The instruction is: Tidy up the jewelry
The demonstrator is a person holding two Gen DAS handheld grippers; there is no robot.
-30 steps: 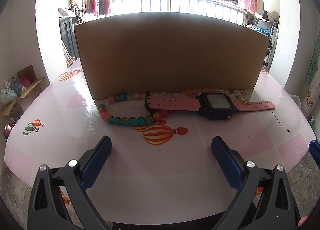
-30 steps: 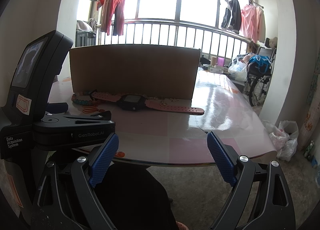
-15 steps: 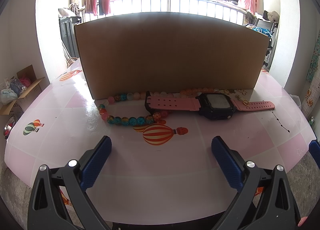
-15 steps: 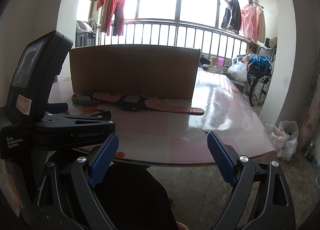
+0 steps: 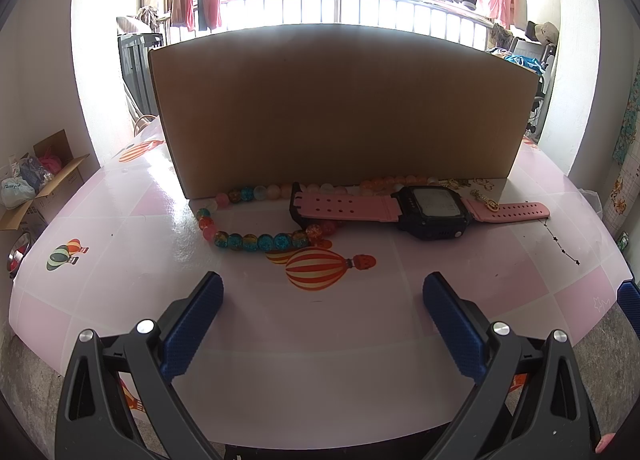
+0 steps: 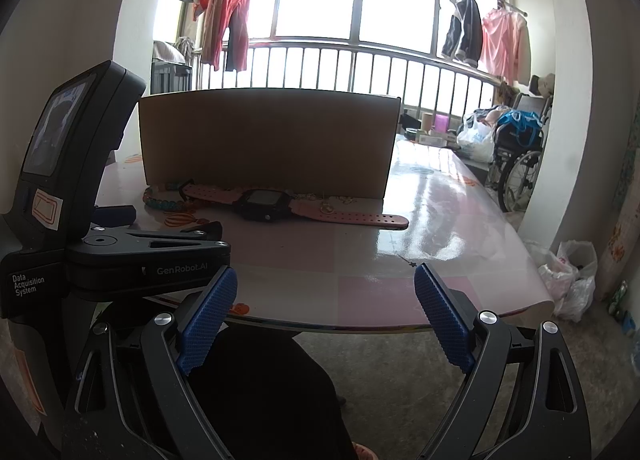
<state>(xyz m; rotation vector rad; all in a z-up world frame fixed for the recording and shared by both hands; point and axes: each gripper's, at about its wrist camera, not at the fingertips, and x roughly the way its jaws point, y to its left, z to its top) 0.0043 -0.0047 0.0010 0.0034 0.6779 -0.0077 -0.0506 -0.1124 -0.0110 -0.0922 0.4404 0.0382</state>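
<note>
A pink-strapped watch with a black case [image 5: 430, 212] [image 6: 262, 204] lies flat on the pink table [image 5: 120, 276], in front of a cardboard box [image 5: 340, 108] [image 6: 264, 140]. A string of coloured beads [image 5: 256, 240] [image 6: 160, 200] loops beside and under the watch's left strap. Small gold pieces [image 5: 486, 198] rest on and behind the right strap, and a thin dark chain [image 5: 564, 248] lies at the table's right. My left gripper [image 5: 322, 294] is open near the table's front edge, short of the beads. My right gripper [image 6: 324, 286] is open, off the table's front edge, with nothing between its fingers.
Hot-air-balloon pictures [image 5: 320, 264] mark the tabletop. The left gripper's black body [image 6: 80, 220] fills the left of the right wrist view. A wheelchair [image 6: 520, 156] and plastic bags [image 6: 572, 276] stand on the floor to the right; an open carton [image 5: 44, 184] sits left.
</note>
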